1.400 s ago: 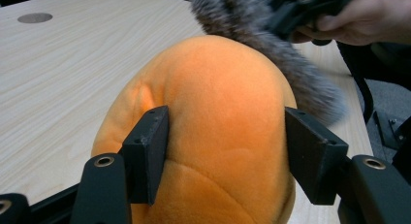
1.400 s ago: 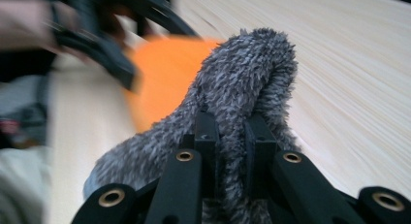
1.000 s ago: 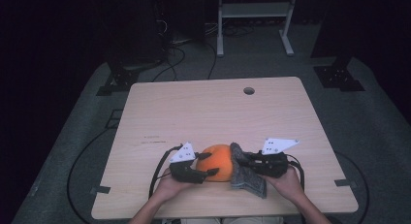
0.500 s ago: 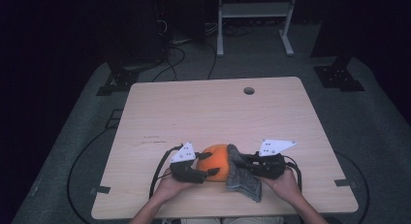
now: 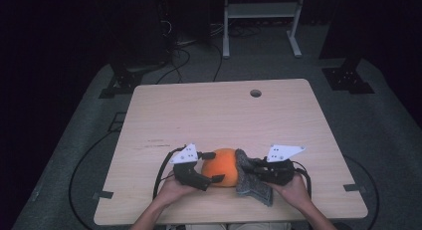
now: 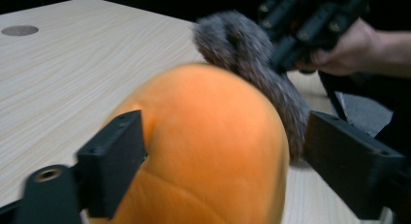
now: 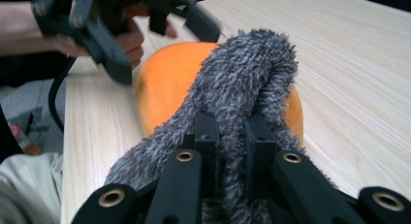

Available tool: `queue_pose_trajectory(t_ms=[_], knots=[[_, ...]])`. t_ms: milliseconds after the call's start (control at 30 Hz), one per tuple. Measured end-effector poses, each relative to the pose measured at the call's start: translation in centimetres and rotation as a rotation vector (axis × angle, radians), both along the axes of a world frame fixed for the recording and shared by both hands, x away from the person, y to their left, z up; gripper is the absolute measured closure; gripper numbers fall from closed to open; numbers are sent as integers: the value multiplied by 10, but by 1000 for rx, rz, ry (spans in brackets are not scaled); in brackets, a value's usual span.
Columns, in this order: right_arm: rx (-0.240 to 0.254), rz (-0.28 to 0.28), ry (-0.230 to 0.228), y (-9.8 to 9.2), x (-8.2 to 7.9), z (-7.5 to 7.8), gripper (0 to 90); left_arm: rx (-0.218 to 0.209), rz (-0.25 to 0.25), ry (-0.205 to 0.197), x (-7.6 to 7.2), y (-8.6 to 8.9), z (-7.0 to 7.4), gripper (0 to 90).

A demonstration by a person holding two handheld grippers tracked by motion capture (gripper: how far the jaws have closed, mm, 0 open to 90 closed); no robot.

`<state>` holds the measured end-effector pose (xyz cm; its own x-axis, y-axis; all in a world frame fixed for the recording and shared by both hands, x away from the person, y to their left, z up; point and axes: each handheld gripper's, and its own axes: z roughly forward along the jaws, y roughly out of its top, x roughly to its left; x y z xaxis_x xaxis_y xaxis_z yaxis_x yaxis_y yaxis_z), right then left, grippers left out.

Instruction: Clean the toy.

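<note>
High view: left tongs (image 5: 215,178) just widened, seemingly loose around orange ball (image 5: 222,166); right tongs (image 5: 247,170) clamping grey cloth (image 5: 251,182)

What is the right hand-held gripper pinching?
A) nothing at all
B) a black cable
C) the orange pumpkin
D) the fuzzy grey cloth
D: in the right gripper view the right hand-held gripper has its jaws clamped on the fuzzy grey cloth, which drapes against the orange pumpkin.

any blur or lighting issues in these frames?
High view: table evenly lit, surroundings nearly black, mild softness. Left gripper view: orange pumpkin smeared by motion blur, grey fuzzy cloth soft. Right gripper view: cloth fairly sharp; the far gripper blurred.
</note>
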<state>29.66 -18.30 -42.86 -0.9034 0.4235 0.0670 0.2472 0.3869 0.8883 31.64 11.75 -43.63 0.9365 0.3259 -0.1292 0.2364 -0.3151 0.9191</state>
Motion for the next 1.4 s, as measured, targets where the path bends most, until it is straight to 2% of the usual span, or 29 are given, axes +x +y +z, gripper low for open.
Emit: queue_pose_trajectory(t_ms=[33, 67, 167, 200, 267, 300, 367, 500, 600, 633, 667, 800, 867, 967, 1033, 1100, 1133, 1167, 1200, 1233, 1333, 1400], knots=[[0, 0, 0, 0, 0, 0, 790, 0, 0, 0, 0, 0, 0, 134], [3, 19, -7, 2, -2, -1, 789, 53, 19, -12, 2, -3, -4, 173], [-1, 10, 3, 0, 0, -2, 792, 74, 21, -36, 0, -2, -6, 267], [-7, -6, 18, -3, 2, -3, 792, 70, 21, -29, 0, 0, -7, 284], [-33, -40, 19, -9, 5, -7, 793, 68, 20, -24, -1, 2, -9, 302], [-29, -51, 30, -11, 6, -9, 792, 69, 19, -26, -1, 2, -9, 304], [-10, -41, 29, -12, 4, -7, 791, 65, 21, -27, -1, 3, -10, 304], [67, 33, 0, -1, -1, 4, 791, 58, 26, -25, -1, 2, -10, 304], [49, 55, -11, 9, 0, 3, 792, 66, 22, -27, -2, 4, -11, 308], [49, 49, 6, 8, 2, 1, 793, 65, 20, -24, -3, 5, -11, 312], [45, 33, 21, 4, 4, -1, 793, 66, 21, -25, -3, 5, -11, 315], [-16, -35, 29, -10, 8, -8, 793, 68, 20, -26, -3, 5, -11, 321], [-10, -39, 44, -12, 8, -9, 791, 69, 21, -29, -3, 4, -11, 323], [39, 9, 15, -6, 4, 1, 790, 60, 23, -23, -3, 6, -12, 324], [40, 26, 2, 0, 2, 3, 790, 58, 8, -25, -3, 6, -10, 307], [29, 32, 3, 3, 2, 1, 791, 46, -10, -11, -1, 2, -3, 180], [30, 34, 5, 3, 3, 0, 791, 61, -13, -11, 0, -2, 0, 112], [30, 34, 5, 3, 3, 0, 791, 61, -13, -11, 0, -2, 0, 81], [30, 33, 8, 4, 4, -1, 791, 112, 10, -31, 1, -9, 1, 93], [29, 31, 9, 4, 4, -2, 791, 130, 20, -44, 1, -9, -1, 142], [18, 13, 23, -1, 8, -6, 792, 111, 29, -29, 2, -5, -3, 262], [-8, -10, 38, -6, 12, -9, 791, 108, 29, -29, 1, -2, -5, 285]])
